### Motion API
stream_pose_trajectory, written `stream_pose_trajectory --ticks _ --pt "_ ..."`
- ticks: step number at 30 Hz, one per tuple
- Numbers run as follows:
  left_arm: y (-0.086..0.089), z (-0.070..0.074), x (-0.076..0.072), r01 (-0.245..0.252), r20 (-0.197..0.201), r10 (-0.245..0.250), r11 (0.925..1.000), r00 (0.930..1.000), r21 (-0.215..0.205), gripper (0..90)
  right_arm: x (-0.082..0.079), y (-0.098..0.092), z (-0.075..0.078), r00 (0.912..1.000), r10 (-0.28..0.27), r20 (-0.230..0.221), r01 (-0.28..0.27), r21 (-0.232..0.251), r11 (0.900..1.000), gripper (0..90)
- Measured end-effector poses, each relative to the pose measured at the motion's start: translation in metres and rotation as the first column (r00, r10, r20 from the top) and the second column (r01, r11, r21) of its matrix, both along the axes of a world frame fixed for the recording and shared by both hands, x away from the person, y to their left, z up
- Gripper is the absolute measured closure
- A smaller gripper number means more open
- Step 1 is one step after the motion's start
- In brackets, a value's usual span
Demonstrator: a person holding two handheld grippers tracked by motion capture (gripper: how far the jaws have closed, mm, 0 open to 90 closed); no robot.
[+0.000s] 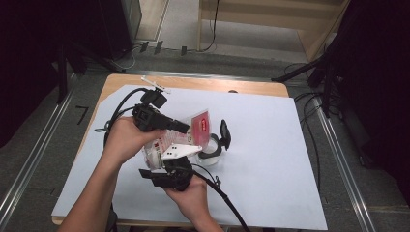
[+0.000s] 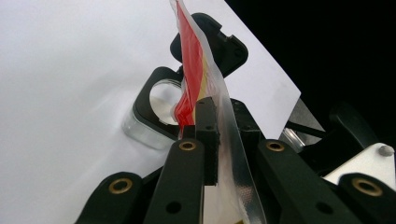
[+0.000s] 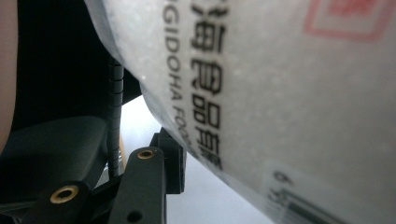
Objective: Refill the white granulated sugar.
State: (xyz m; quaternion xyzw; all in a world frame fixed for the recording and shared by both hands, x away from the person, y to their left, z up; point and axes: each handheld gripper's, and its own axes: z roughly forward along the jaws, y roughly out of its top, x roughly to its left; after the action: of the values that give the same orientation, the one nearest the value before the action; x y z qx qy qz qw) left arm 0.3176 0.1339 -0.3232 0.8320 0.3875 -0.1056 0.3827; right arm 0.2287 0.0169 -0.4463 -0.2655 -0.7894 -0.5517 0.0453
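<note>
Tilting pouch [image 1: 167,142] over jar [image 1: 211,153] | left hand-held gripper [image 2: 212,121] pinching its top seal, right hand-held gripper [image 1: 176,162] clamping its body (apparently) | next: steady pour.

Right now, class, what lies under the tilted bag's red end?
A clear jar with a black flip lid, open, on white paper. Whether anything is inside the jar cannot be seen.

Item count: two grippers, the left gripper [image 1: 186,127] and the right gripper [image 1: 167,166], each held in one hand. One bag [image 1: 167,142], held between them. One clear container [image 1: 212,153] with an open black lid, just beside the bag. One white sheet [image 1: 270,159] beneath the bag.
</note>
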Motion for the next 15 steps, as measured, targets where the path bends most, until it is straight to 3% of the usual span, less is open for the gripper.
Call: stream_pose_trajectory --ticks 15 --pt "0.0001 -0.0002 0.0005 -0.010 -0.007 0.010 0.9999 0.9999 0.005 85.5 -0.0005 0.0017 0.0004 0.9999 0.013 0.010 -0.013 0.003 1.000 61.7"
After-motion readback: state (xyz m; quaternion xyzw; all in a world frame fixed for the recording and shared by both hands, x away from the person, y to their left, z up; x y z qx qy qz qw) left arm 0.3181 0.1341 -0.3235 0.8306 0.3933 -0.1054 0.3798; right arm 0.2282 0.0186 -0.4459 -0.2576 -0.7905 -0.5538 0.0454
